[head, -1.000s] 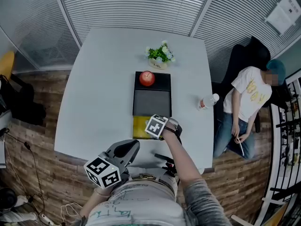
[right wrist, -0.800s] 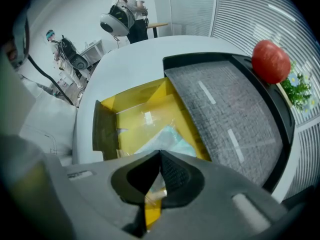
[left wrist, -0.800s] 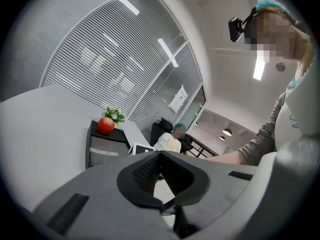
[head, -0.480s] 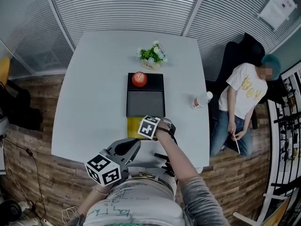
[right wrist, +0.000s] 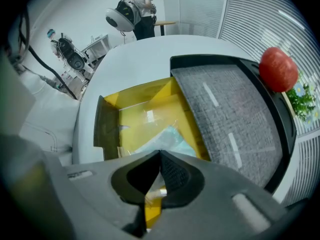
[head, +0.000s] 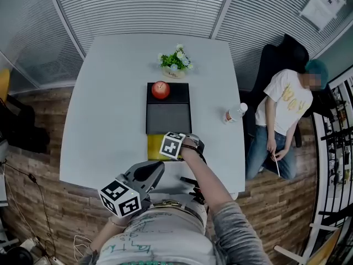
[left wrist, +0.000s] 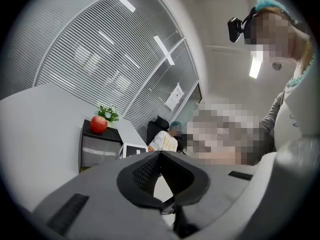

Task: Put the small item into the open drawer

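White desk (head: 105, 109) with rounded corners, set on a wood-plank floor (head: 38, 203). At the desk's far middle, a small potted plant (head: 175, 63) with green leaves and pale flowers. Just on its near side, a red apple (head: 160, 89). Toward the right edge of the desk, a clear water bottle (head: 234, 113) with a white cap and red label. Off the right side, well apart from the apple, a seated person (head: 281, 112) in a white T-shirt and jeans on a black chair (head: 276, 59). Behind, along the far side, slatted blinds (head: 138, 7). At far right, a sheet of paper (head: 321, 4) on the wall.
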Demonstrator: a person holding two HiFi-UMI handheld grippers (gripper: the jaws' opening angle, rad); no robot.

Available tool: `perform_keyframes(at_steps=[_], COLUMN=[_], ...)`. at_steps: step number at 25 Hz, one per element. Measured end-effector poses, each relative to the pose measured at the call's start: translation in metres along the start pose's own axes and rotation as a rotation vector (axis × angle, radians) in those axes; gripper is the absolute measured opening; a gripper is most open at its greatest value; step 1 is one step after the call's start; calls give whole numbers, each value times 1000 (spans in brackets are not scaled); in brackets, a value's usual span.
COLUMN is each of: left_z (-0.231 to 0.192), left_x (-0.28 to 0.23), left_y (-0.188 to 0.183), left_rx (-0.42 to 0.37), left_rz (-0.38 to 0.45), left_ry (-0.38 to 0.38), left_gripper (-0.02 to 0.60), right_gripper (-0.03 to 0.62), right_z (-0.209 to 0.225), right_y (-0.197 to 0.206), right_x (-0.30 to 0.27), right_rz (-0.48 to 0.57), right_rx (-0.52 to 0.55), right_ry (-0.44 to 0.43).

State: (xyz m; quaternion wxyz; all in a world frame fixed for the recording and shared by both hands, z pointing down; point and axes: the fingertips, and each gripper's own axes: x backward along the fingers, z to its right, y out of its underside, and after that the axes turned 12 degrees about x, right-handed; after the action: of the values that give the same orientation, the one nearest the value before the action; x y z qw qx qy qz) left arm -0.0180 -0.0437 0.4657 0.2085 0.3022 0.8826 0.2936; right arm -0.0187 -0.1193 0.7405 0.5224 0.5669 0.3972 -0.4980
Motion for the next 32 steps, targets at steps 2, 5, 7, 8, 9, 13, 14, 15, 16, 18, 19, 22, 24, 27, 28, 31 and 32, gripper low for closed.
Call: perform_keyframes(at_steps=[2,5,7,8,9,13,14,15,16,18,19,22,24,27,28,31,32], left_z=[-1,0,1,0,0,0,-1,-1,-1,-1,0,1,2,3,3,5,5], left_x=[1,2,2,3,4,7,7,7,8,10,11,13,13,12,11,11,11], left_y=[1,1,1,1,1,0,-1,-1,-2,-3,-3,-3,-3,-2,-1,0,0], left_rx=[3,3,2,1,-2,-16,-16,-15,-13,-9,-8,-7,-12,-17,-18,-16,-15], left_rz=[5,7,8,9,10,15,15,16,18,22,24,24,23,24,23,22,21], left_ry=[-1,-3,-6,-8,-10,-15,-15,-13,-12,-12,-13,-12,-8,-6,-5,3,4], left_gripper=[-3,-3,-3,-3,-3,-3,-3,-3,-3,-3,-3,-3,-3,-3,-3,-3,-3], right_gripper=[3,3,3,3,3,17,31,53,76,101,111,143,152,152,152,152,152], right_z=[-1,-1,-1,-1,-1,-2,-3,-4,-4,-5,-5,-4,-3,-3,-3,-4,-5], right_y=[0,1,1,1,1,0,0,0,-2,-7,-10,-17,-18,-16,-16,-15,-14], right_x=[-1,0,1,1,2,5,6,8,10,17,22,34,38,42,44,49,50], right_rz=[1,3,6,8,11,37,41,46,53,81,99,138,151,169,175,194,200], right_rx=[0,1,3,5,6,-7,-7,-8,-10,-19,-24,-36,-40,-55,-62,-75,-79], right_ry=[-6,-11,-13,-14,-16,-18,-17,-16,-16,-8,1,33,46,58,60,72,73])
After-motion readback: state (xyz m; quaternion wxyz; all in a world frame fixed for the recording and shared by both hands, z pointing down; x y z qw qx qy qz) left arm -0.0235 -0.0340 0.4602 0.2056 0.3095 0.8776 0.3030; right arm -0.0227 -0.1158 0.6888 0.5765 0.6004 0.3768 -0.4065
